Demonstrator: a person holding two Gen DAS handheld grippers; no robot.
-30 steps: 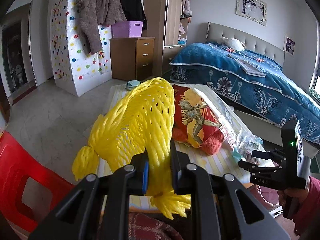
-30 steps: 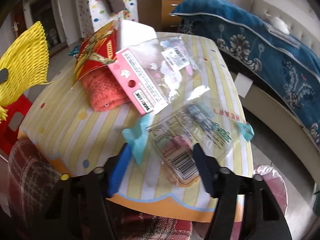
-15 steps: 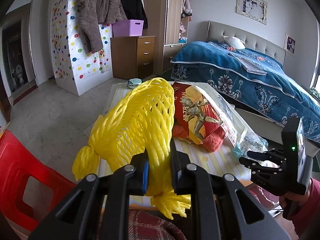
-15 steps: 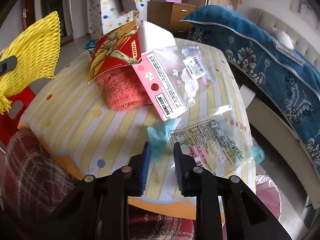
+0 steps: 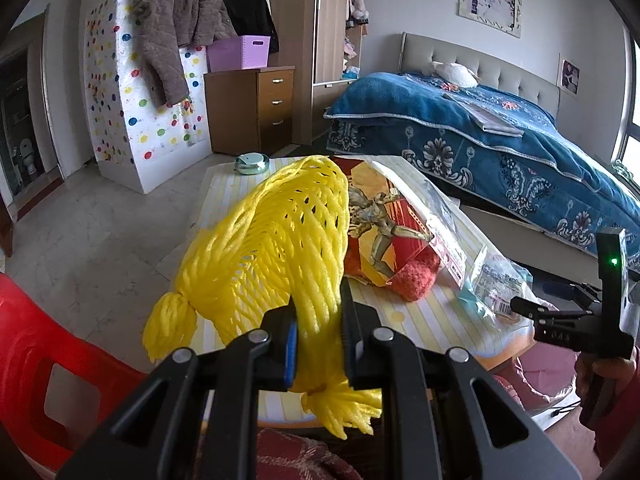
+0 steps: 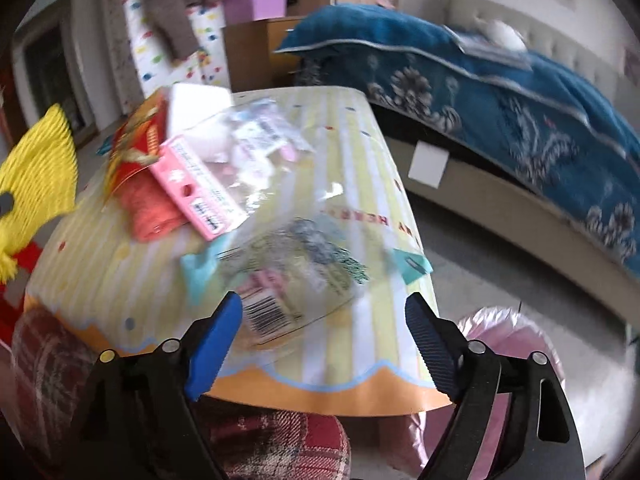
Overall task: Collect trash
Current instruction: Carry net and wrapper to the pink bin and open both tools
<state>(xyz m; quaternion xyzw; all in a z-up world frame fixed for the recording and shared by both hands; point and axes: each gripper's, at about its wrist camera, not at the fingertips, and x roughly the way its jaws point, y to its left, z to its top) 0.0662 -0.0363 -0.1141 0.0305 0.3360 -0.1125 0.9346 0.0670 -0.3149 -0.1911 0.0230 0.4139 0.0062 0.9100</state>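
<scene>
My left gripper (image 5: 318,344) is shut on a yellow foam fruit net (image 5: 272,248), held up over the table's near edge; the net (image 6: 36,176) also shows at the left of the right wrist view. My right gripper (image 6: 324,312) hovers at the front edge of the striped table (image 6: 340,152). Its jaws are opening wide, and the blue pads (image 6: 216,332) touch nothing. A clear wrapper with a barcode (image 6: 288,280) lies on the cloth just beyond the fingertips. In the left wrist view the right gripper (image 5: 520,306) sits at the table's right corner.
A red packet (image 5: 392,232), an orange knitted piece (image 5: 414,280) and a pink-edged clear packet (image 6: 200,192) are piled further back on the table. A pink bag (image 6: 508,332) sits on the floor right of the table. A red chair (image 5: 36,352) stands on the left and a bed (image 5: 500,152) on the right.
The right jaws narrowed near the wrapper's teal edge, then spread wide, and the gripper shifted right along the table front. The left gripper kept still with the net.
</scene>
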